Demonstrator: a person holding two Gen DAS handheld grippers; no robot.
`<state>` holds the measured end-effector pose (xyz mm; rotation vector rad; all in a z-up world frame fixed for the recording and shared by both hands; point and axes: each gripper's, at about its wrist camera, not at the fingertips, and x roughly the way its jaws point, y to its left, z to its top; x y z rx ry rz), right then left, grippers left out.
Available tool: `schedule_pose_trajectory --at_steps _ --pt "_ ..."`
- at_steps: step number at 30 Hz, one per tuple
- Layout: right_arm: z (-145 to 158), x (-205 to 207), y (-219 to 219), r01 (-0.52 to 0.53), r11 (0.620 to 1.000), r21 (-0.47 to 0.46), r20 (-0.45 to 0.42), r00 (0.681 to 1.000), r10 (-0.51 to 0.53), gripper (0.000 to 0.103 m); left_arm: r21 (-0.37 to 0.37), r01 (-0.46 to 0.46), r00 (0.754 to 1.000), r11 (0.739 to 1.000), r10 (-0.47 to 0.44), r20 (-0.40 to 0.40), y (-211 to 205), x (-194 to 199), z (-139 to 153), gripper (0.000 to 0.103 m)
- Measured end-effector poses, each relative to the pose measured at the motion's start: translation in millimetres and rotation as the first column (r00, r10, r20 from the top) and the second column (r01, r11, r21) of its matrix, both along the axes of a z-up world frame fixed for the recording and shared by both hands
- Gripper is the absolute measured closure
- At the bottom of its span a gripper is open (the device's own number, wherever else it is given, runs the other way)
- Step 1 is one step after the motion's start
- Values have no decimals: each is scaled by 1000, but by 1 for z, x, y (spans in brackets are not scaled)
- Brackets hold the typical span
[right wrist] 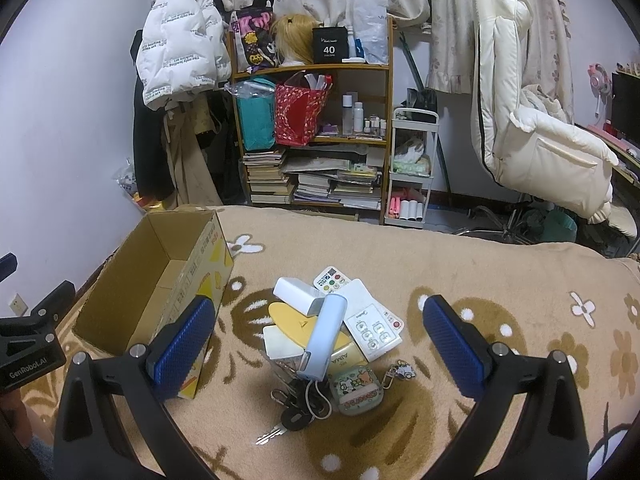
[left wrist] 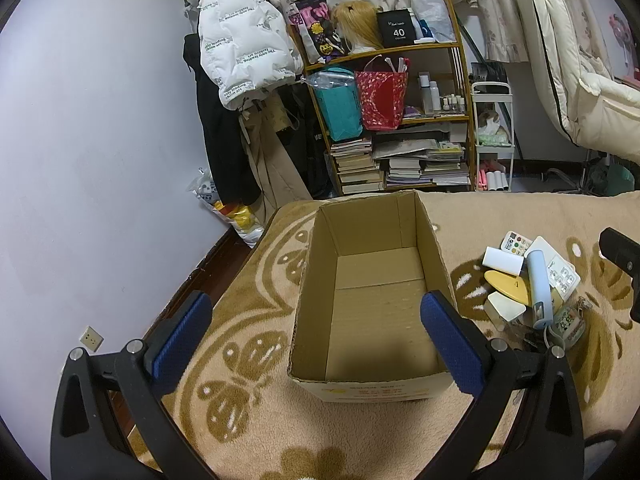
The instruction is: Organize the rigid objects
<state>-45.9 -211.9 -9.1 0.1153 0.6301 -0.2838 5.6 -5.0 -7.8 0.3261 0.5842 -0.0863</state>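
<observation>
An empty cardboard box [left wrist: 376, 292] [right wrist: 156, 280] stands open-topped on the patterned blanket. To its right lies a heap of small rigid items [right wrist: 332, 332] [left wrist: 532, 284]: a pale blue cylinder [right wrist: 326, 338], a white block [right wrist: 298, 294], a yellow oval piece [right wrist: 292, 324], white remotes [right wrist: 372, 326], a cartoon case [right wrist: 358, 394] and keys [right wrist: 280, 428]. My left gripper [left wrist: 316, 344] hovers open over the box's near end. My right gripper [right wrist: 316, 344] is open above the heap, holding nothing. The left gripper's body [right wrist: 28, 340] shows at the left edge of the right wrist view.
The blanket [right wrist: 500, 280] covers a bed. Beyond it stand a wooden shelf [right wrist: 312, 132] packed with books and bags, a white trolley [right wrist: 412, 172], hanging jackets [right wrist: 180, 44] and a cream chair [right wrist: 532, 120]. The wall and wooden floor lie left of the bed [left wrist: 100, 160].
</observation>
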Motion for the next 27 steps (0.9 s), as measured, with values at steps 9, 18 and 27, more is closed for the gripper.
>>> schedule_pose_trajectory --at_steps 9,18,27 --pt "2 2 -1 7 1000 3 6 1000 -7 0 0 0 1000 1000 0 0 0 0 0 0" --pt "2 2 -2 7 1000 6 5 1000 -7 0 11 -5 1000 1000 5 -7 0 1 -3 0" --pt "-7 6 -5 6 999 36 -11 1000 -5 0 32 -39 998 999 40 -54 0 18 -8 0"
